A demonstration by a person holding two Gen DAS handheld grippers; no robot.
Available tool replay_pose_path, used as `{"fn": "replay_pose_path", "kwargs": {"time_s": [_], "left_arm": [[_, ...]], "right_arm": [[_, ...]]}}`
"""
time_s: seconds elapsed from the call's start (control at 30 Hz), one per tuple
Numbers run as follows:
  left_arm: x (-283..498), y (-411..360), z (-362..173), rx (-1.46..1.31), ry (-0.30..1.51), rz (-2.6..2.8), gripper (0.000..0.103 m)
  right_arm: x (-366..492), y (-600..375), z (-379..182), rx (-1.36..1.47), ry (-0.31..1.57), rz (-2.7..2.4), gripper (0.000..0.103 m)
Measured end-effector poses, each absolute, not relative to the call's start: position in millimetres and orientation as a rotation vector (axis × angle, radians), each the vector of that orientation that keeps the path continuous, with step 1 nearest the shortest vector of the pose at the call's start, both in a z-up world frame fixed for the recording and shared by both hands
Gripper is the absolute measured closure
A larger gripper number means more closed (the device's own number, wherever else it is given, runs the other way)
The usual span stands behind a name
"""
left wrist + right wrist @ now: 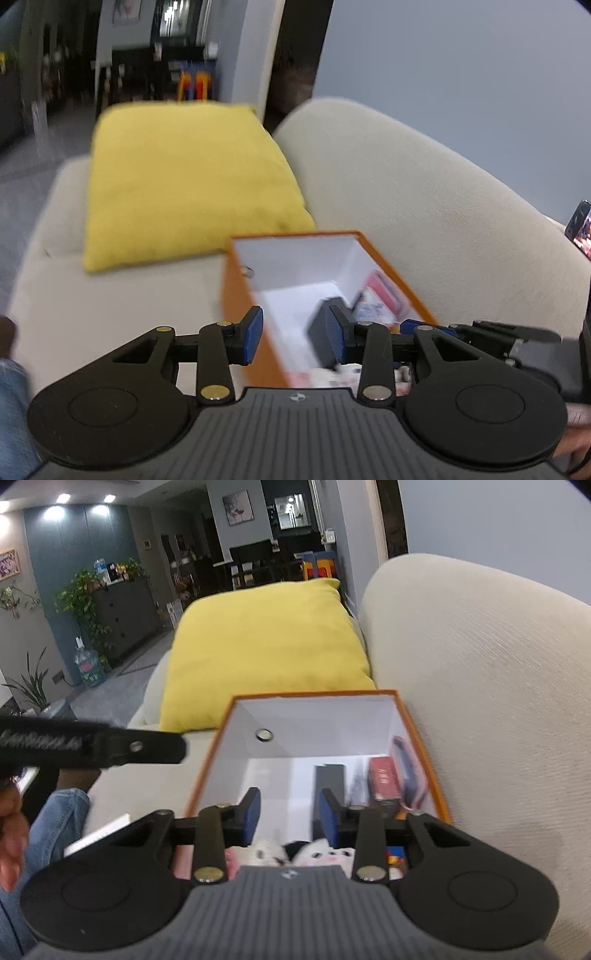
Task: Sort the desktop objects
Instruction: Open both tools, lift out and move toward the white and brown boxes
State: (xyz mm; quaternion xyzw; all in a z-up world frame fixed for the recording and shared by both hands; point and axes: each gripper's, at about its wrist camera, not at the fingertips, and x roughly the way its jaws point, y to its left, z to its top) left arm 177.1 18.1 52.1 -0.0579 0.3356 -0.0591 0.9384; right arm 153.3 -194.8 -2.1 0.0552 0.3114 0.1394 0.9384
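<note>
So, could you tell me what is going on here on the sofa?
A person holding a gripper in each hand is sorting small items into an orange box that sits on a cream sofa beside a yellow cushion. Both the left gripper and the right gripper hover at the box with jaws open and empty. Inside lie a black case, a red packet and other bits.

Left hand-held gripper (294, 340): jaws parted, nothing between the pads. Right hand-held gripper (289, 818): jaws parted, likewise empty, pointing forward.
</note>
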Motion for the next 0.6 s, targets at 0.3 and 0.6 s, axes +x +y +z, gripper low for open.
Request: {"fn": "replay_pose_path", "kwargs": {"time_s": [0.3,0.6], "left_arm": [[133,101,45,-0.078,0.673,0.027,0.06],[125,152,-7,0.061,0.873,0.029,0.058]], "right_arm": [[156,-121,-8,0.102,0.667,0.473,0.06],[167,-39,-45,-0.065,0.81,0.634,0.057]]}}
